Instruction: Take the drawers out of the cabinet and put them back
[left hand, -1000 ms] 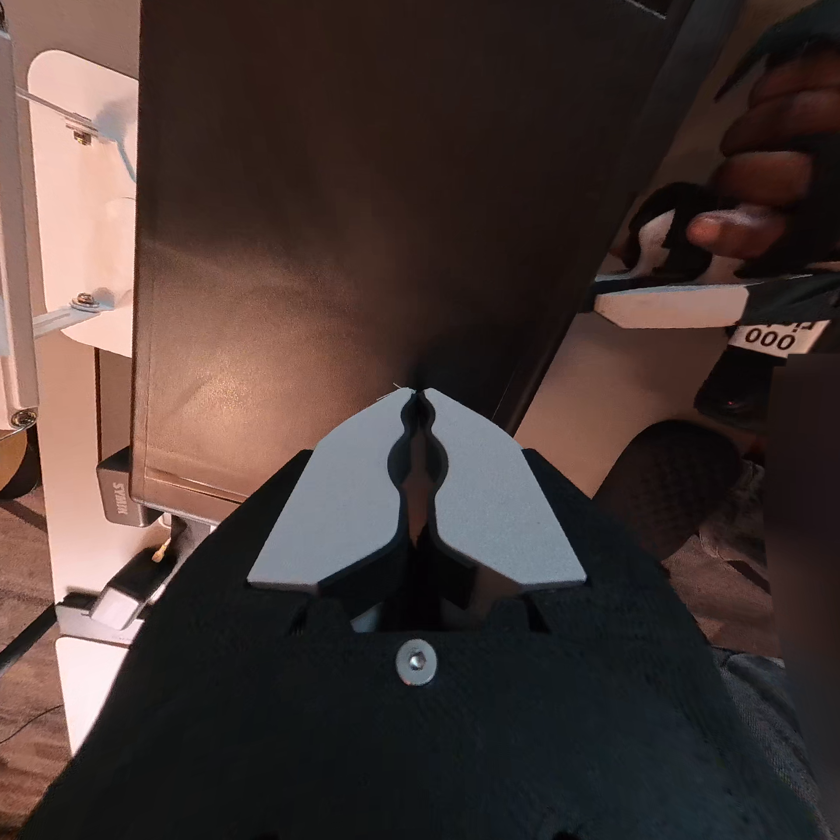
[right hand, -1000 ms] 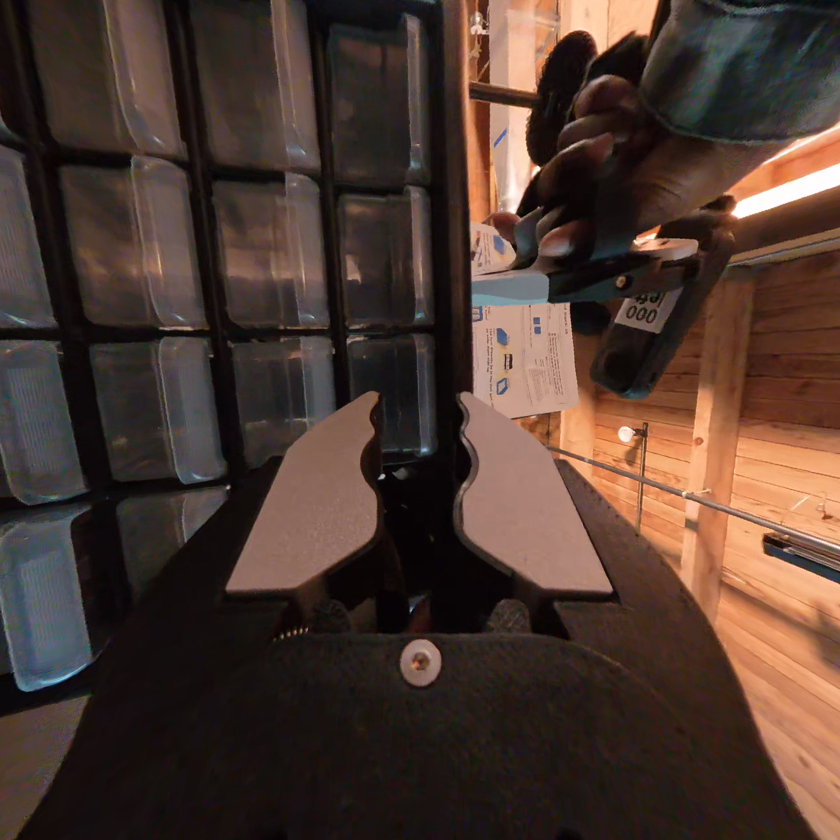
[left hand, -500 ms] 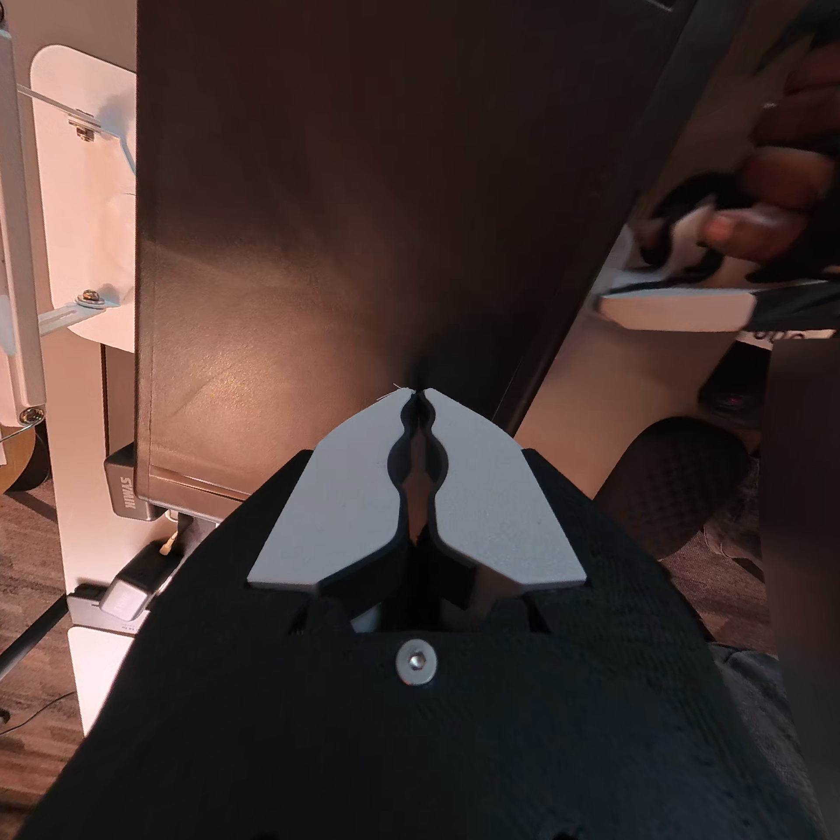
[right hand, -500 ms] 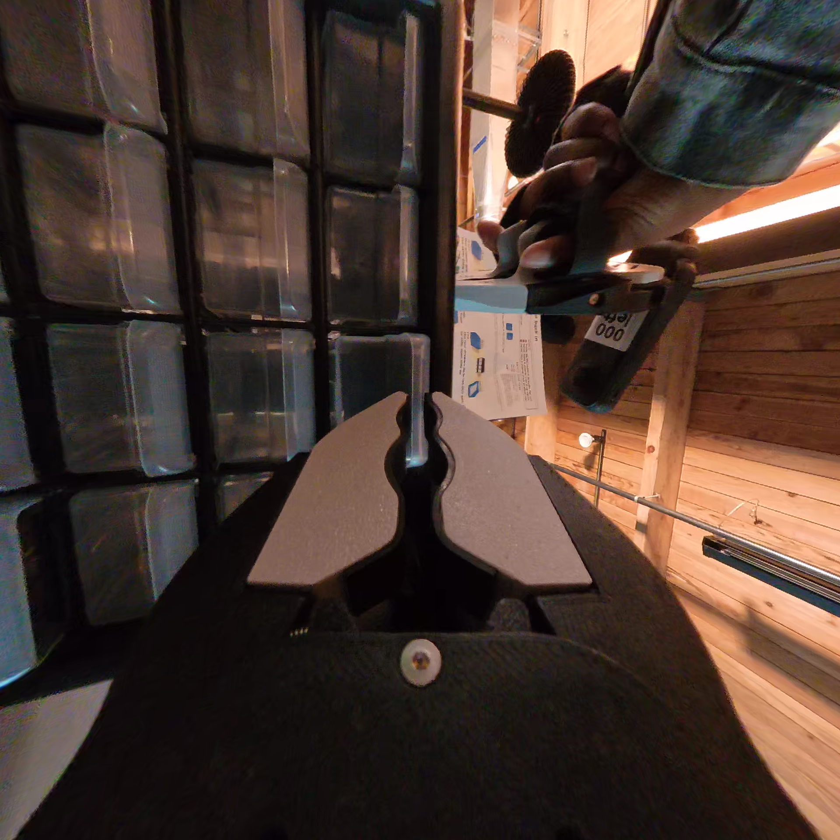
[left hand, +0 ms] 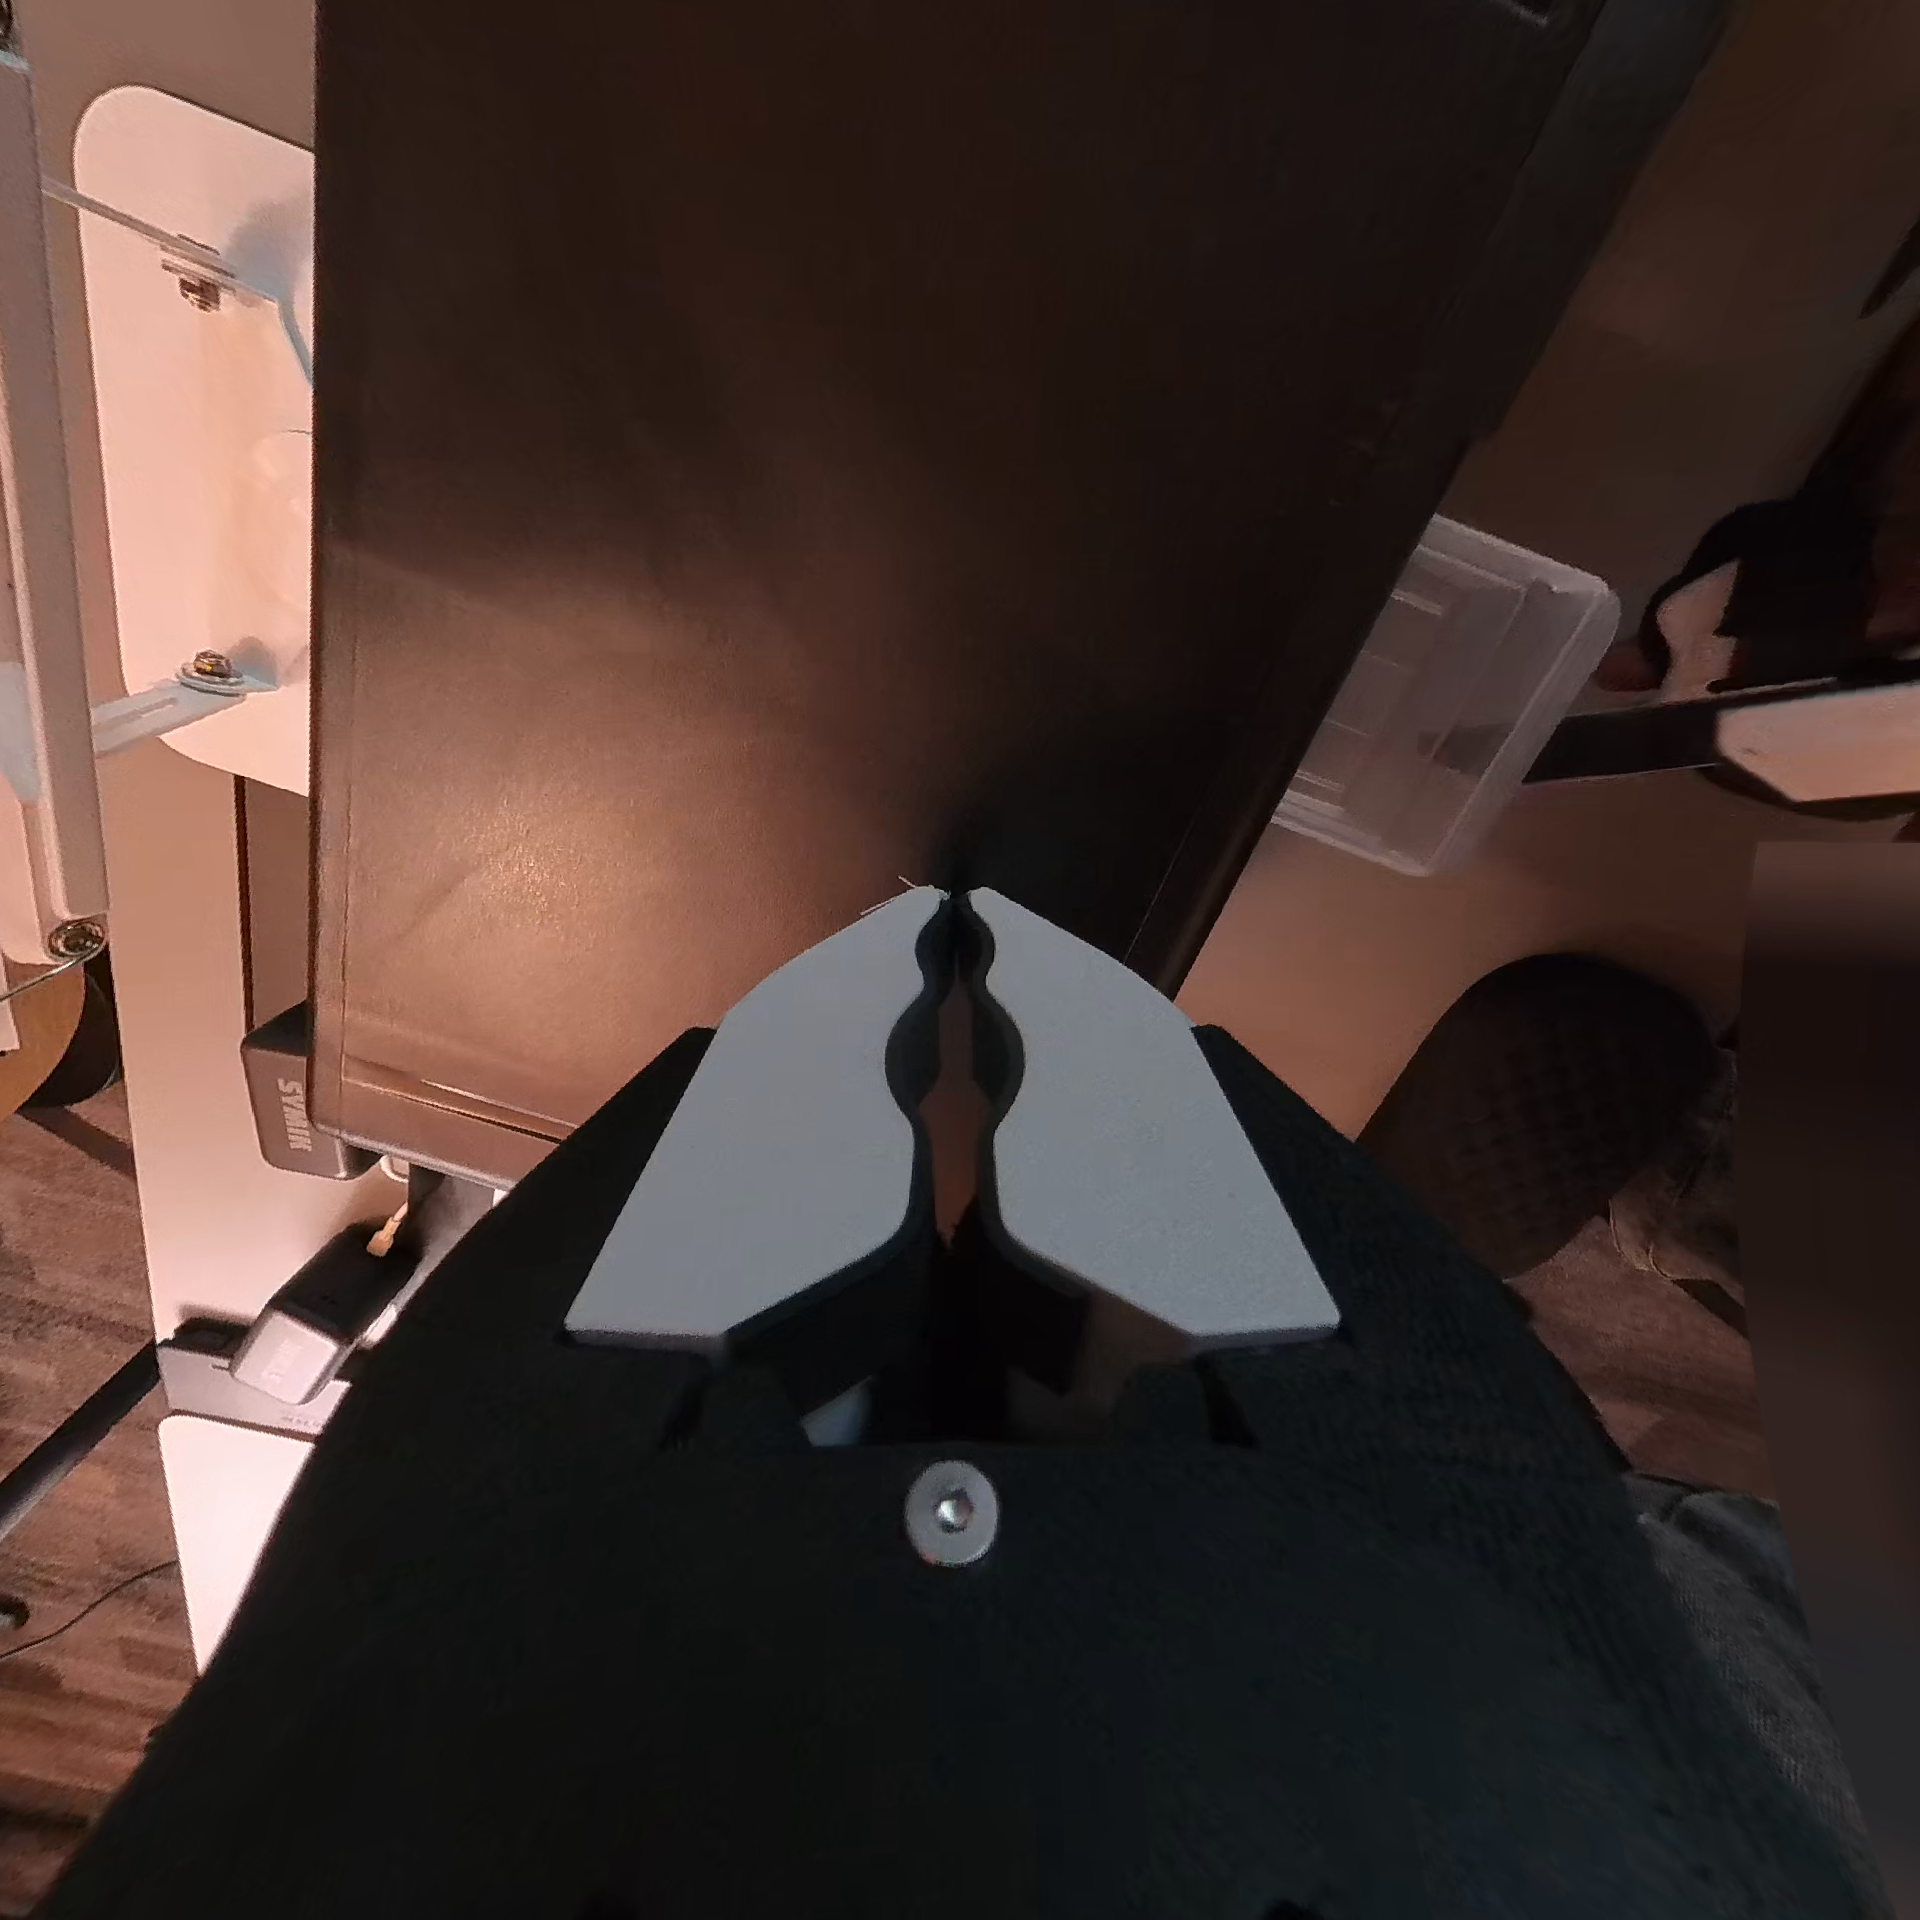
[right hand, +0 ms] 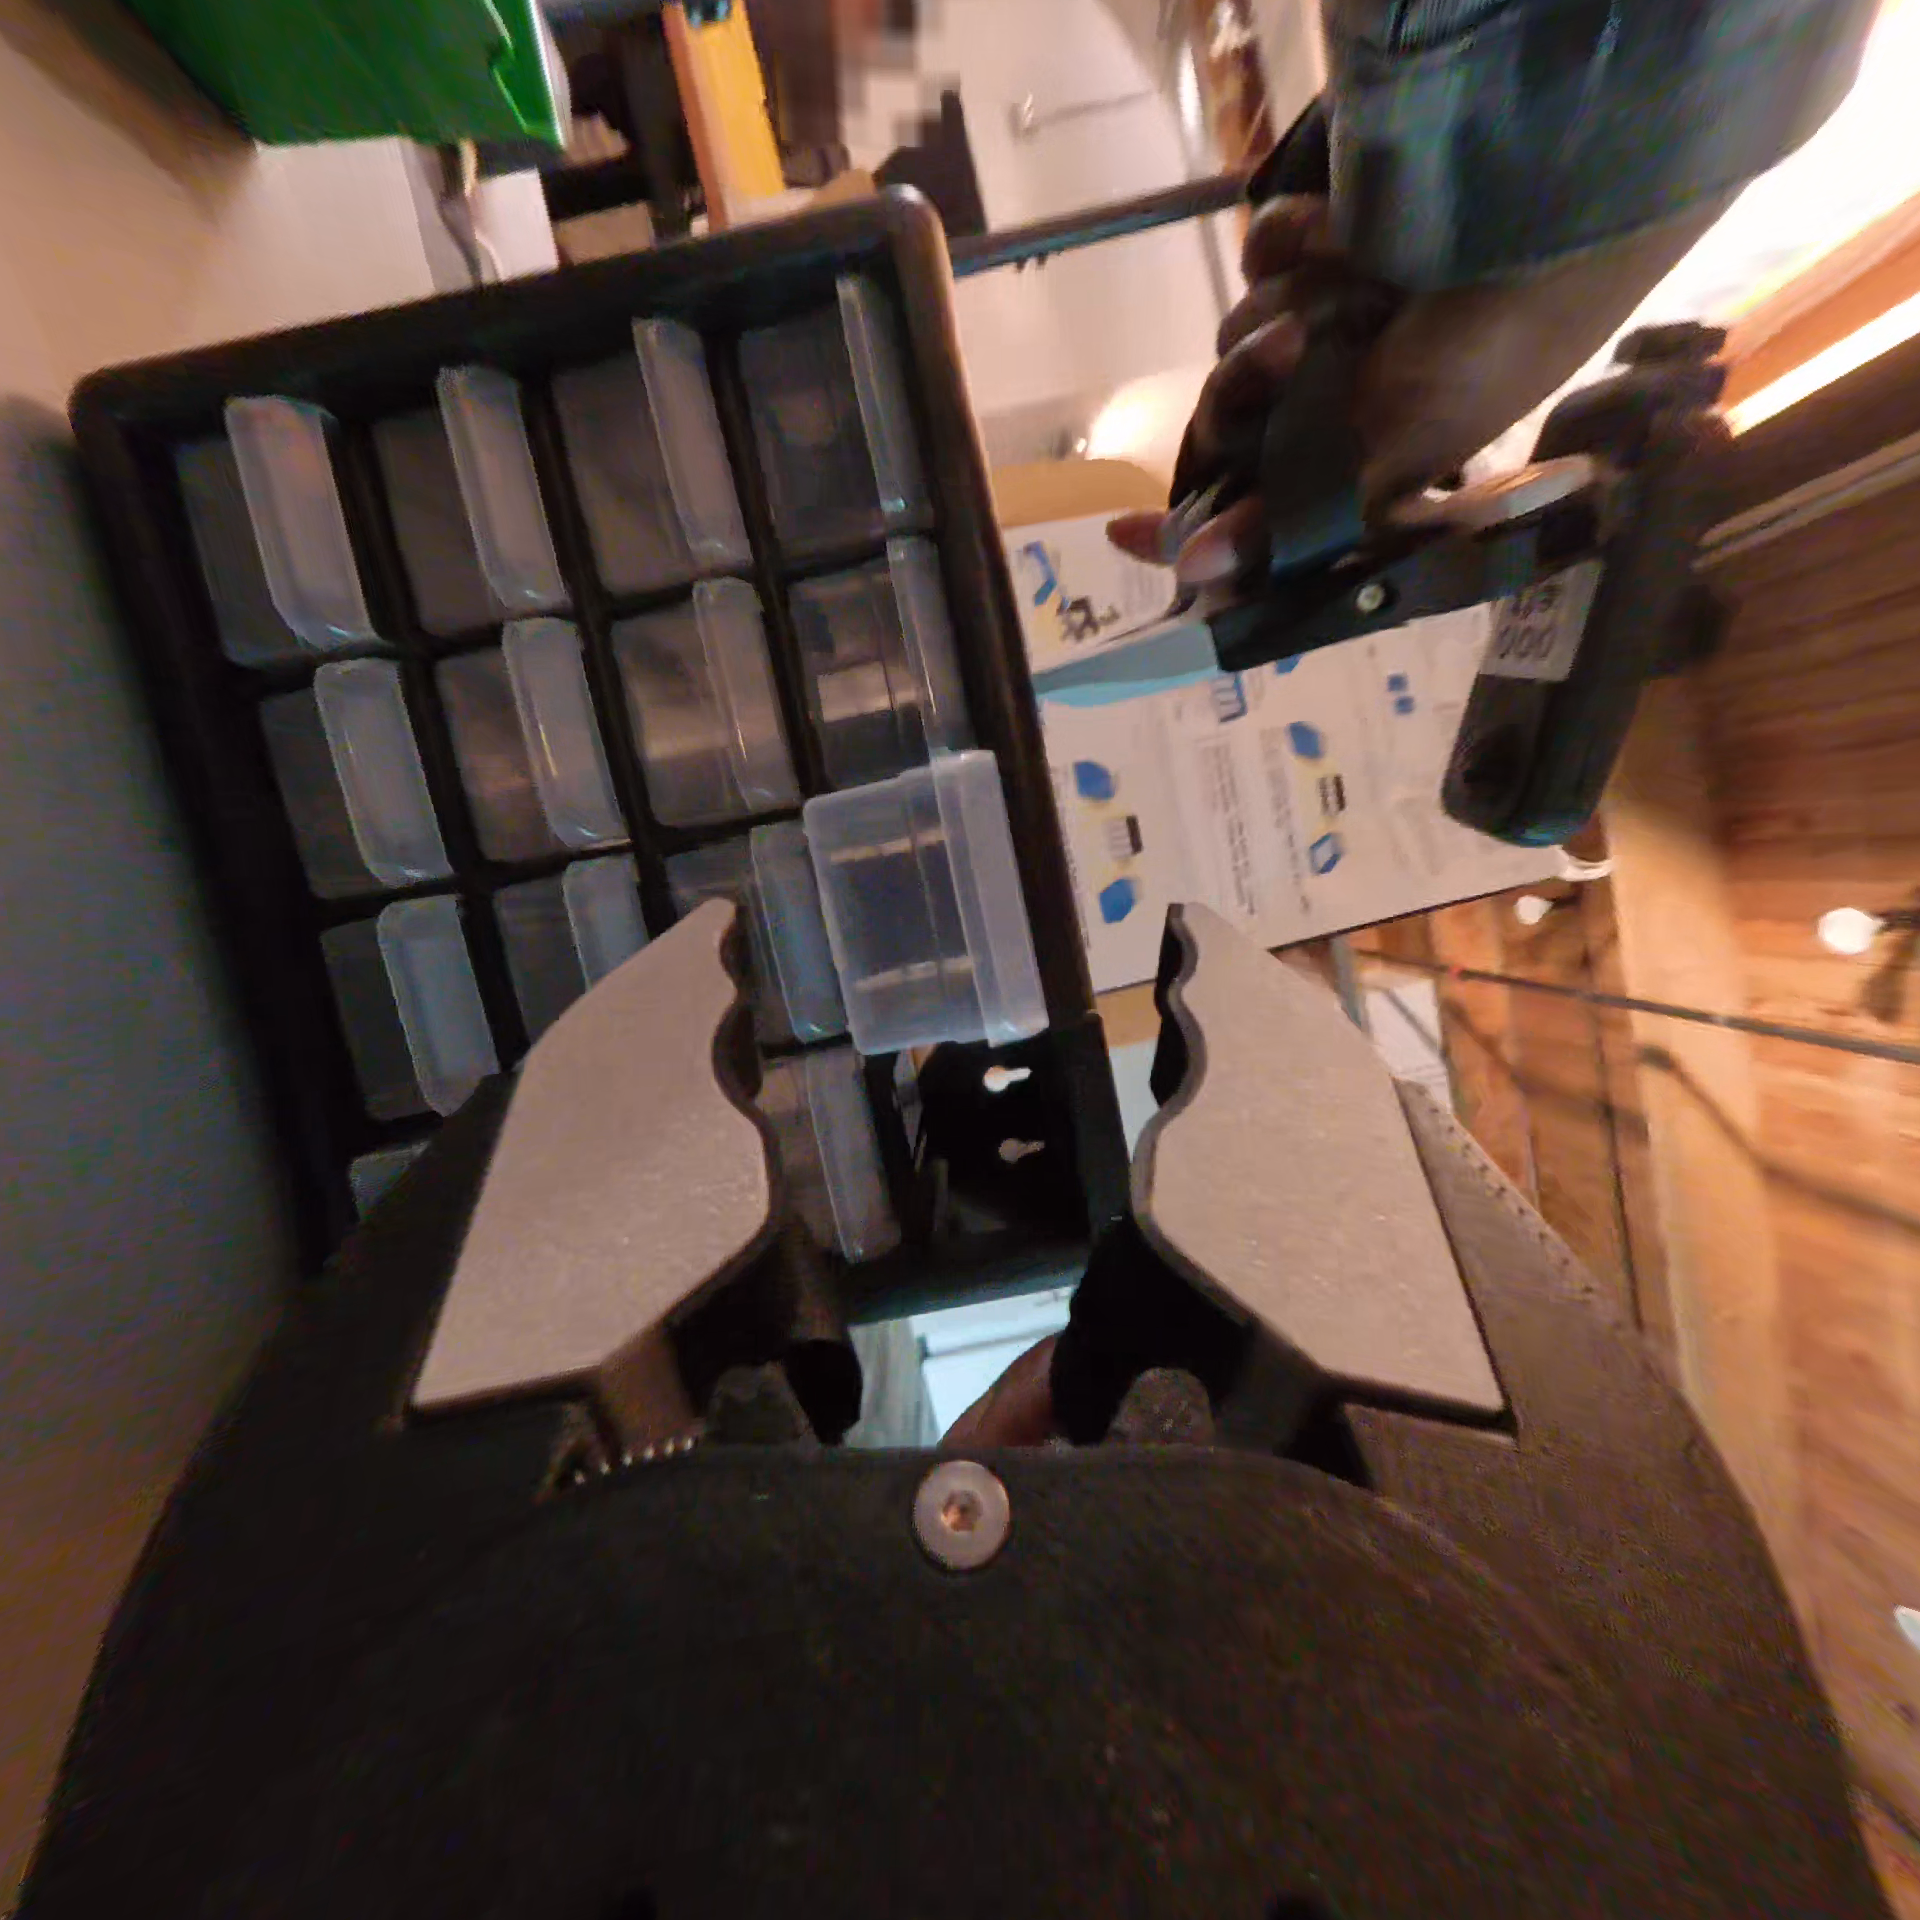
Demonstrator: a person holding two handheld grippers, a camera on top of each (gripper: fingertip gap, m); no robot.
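The black cabinet [right hand: 197, 623] holds rows of clear plastic drawers. One clear drawer [right hand: 925, 904] in the right column sticks partly out, and it also shows in the left wrist view [left hand: 1455, 696]. An empty slot [right hand: 997, 1132] lies just below it. My right gripper [right hand: 951, 935] is open and empty, drawn back from the cabinet face with the pulled drawer just ahead of its fingers. My left gripper [left hand: 954, 899] is shut and empty, its tips pressed against the cabinet's dark side panel [left hand: 831, 520]. It also shows in the right wrist view [right hand: 1122, 665], held by a hand.
A white stand with metal brackets [left hand: 197, 468] is left of the cabinet. A printed sheet [right hand: 1247, 810] and a wooden wall [right hand: 1766, 1039] lie to its right. A green object [right hand: 364, 62] is above it. A dark rounded object [left hand: 1538, 1112] sits low on the floor.
My right gripper shut on a drawer's handle, pulled the drawer partly out, then opened and drew back from the cabinet. My left gripper stayed pressed on the cabinet side.
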